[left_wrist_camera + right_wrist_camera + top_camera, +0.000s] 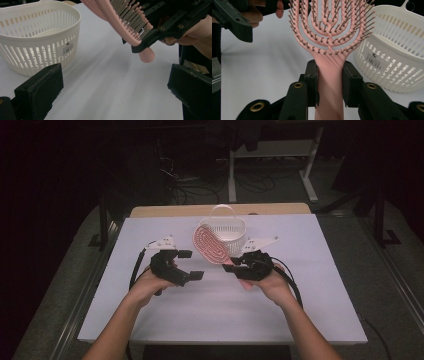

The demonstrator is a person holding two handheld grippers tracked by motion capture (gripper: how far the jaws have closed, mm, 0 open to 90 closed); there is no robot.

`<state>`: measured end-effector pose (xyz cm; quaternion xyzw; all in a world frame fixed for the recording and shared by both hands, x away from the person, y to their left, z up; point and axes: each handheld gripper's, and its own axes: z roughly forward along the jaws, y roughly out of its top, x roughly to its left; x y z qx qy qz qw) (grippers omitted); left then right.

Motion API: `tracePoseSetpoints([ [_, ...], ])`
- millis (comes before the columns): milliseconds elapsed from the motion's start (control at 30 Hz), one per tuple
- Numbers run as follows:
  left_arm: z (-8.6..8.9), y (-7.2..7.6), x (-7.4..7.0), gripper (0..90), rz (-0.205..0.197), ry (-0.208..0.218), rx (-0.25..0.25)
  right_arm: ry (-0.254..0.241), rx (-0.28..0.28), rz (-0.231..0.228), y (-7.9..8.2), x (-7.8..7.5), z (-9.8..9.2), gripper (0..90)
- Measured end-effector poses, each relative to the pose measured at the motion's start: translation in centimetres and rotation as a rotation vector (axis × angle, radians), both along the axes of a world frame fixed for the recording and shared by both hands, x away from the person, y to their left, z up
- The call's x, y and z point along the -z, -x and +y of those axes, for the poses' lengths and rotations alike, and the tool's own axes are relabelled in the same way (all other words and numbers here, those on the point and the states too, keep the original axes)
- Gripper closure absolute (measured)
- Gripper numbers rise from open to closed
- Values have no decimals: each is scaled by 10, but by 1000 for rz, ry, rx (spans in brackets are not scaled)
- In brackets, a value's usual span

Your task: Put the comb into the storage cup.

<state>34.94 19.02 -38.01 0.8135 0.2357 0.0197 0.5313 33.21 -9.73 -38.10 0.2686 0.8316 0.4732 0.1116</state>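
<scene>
Pink plastic hairbrush (329, 37) is being held by its handle in the right hand-held gripper (329, 82), whose two black jaws are pressing on either side of the neck just below the vented head. Its long axis is running straight out from that hand-held gripper, head forward and raised off the white surface (210, 305), bristles facing the camera in the right gripper view. Seen from the high view, the brush head is tilting up and leftward, overlapping the near wall of the white slotted basket (226, 232), which is standing just beyond and slightly to the right of it. Judged from this, the basket is lying a short way ahead of the brush tip, nearer the right hand. The left hand-held gripper (191, 265) is waiting nearby with jaws wide and nothing between them.
</scene>
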Motion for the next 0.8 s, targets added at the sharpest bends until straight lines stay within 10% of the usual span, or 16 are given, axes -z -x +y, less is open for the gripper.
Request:
tracePoseSetpoints([
  [800, -2, -2, 2, 0, 14, 10, -50, 20, -52, -3, 3, 12, 22, 685],
])
